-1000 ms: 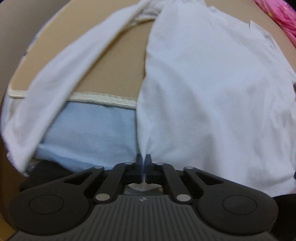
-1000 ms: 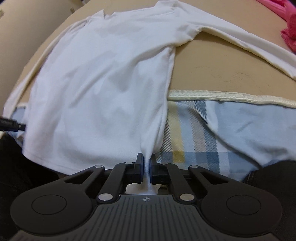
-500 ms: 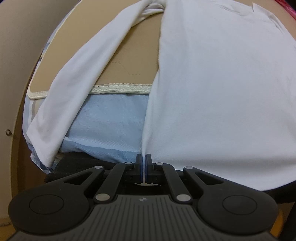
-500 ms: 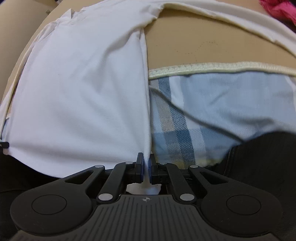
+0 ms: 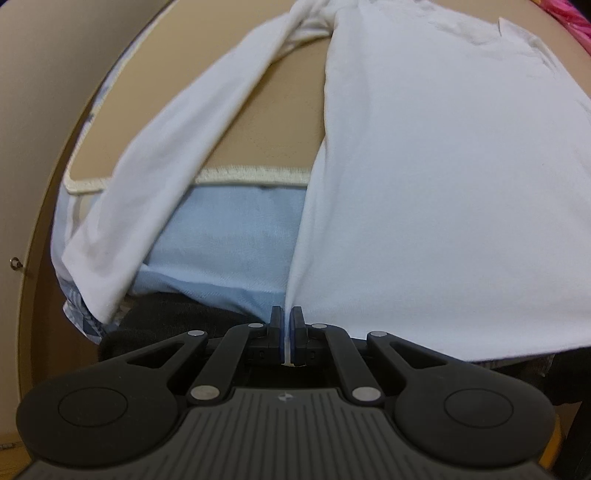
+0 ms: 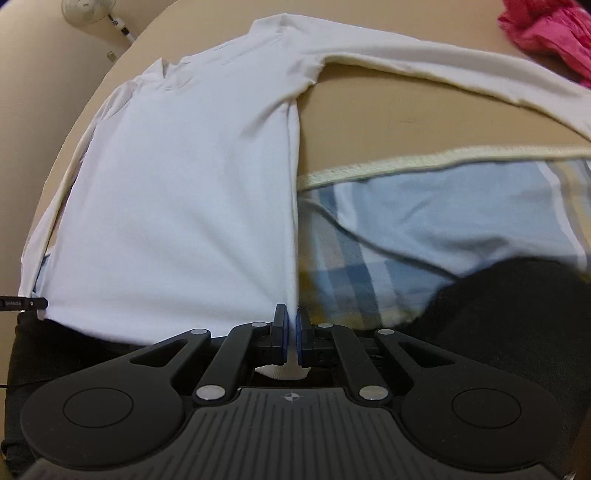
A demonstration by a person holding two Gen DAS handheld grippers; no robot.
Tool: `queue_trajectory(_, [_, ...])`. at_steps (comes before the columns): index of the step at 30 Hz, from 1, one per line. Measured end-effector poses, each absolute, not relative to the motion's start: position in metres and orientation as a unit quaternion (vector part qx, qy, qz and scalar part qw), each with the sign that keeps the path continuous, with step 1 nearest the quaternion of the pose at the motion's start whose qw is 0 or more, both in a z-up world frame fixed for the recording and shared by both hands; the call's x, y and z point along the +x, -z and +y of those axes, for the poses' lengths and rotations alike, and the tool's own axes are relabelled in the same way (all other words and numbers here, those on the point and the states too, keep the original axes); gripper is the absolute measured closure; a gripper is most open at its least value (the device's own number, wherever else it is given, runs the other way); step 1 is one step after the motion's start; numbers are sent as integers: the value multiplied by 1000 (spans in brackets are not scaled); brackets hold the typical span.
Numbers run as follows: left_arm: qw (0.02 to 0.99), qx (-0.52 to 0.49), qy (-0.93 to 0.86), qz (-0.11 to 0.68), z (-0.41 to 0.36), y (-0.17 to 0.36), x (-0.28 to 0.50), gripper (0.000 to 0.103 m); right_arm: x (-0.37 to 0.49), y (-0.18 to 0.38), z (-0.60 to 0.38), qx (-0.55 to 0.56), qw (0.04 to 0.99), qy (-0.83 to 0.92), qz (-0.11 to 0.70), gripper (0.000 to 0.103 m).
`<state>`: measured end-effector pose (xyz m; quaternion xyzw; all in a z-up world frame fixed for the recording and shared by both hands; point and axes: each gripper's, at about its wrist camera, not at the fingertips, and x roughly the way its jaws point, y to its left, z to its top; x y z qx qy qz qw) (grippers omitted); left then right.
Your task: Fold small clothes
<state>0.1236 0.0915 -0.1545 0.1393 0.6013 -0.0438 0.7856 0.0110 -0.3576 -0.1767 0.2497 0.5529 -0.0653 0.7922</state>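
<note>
A white long-sleeved shirt (image 5: 443, 177) lies face down on a tan mat (image 5: 284, 122), its hem hanging over the near edge. My left gripper (image 5: 286, 325) is shut on the hem's left corner. In the right wrist view the same white shirt (image 6: 184, 192) spreads to the left, and my right gripper (image 6: 290, 325) is shut on the hem's right corner, with a bit of white cloth bunched behind the pads. One sleeve (image 5: 177, 158) runs down the left side; the other sleeve (image 6: 461, 74) stretches out to the right.
Under the mat lies a pale blue and plaid sheet (image 6: 424, 221). A pink garment (image 6: 546, 33) sits at the far right on the tan mat (image 6: 406, 122). A person's dark clothing (image 6: 517, 314) fills the near edge. A white fan (image 6: 88, 11) stands beyond the surface.
Both grippers have kept their hold on the hem. The right one has shifted sideways and rolled, so the shirt's right edge now runs straight and the collar end shows farther away.
</note>
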Motion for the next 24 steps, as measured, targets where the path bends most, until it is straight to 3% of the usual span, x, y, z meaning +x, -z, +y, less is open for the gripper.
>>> queue_trajectory(2, [780, 148, 36, 607, 89, 162, 126, 100, 20, 198, -355, 239, 773, 63, 585, 97])
queue_trajectory(4, [779, 159, 32, 606, 86, 164, 128, 100, 25, 208, -350, 235, 740, 69, 626, 87])
queue_trajectory(6, [778, 168, 34, 604, 83, 164, 127, 98, 28, 202, -354, 241, 744, 68, 619, 61])
queue_trajectory(8, [777, 177, 36, 603, 82, 166, 127, 96, 33, 185, -368, 262, 766, 64, 583, 53])
queue_trajectory(14, [770, 172, 28, 614, 82, 169, 134, 95, 104, 161, -443, 308, 822, 105, 468, 53])
queue_trajectory(22, [757, 180, 8, 628, 79, 171, 138, 95, 234, 211, -495, 360, 809, 115, 450, 53])
queue_trajectory(23, [755, 181, 6, 630, 79, 171, 139, 95, 244, 216, -497, 359, 808, 110, 454, 66])
queue_trajectory(24, [753, 182, 4, 632, 79, 171, 140, 95, 253, 219, -497, 342, 816, 107, 454, 102])
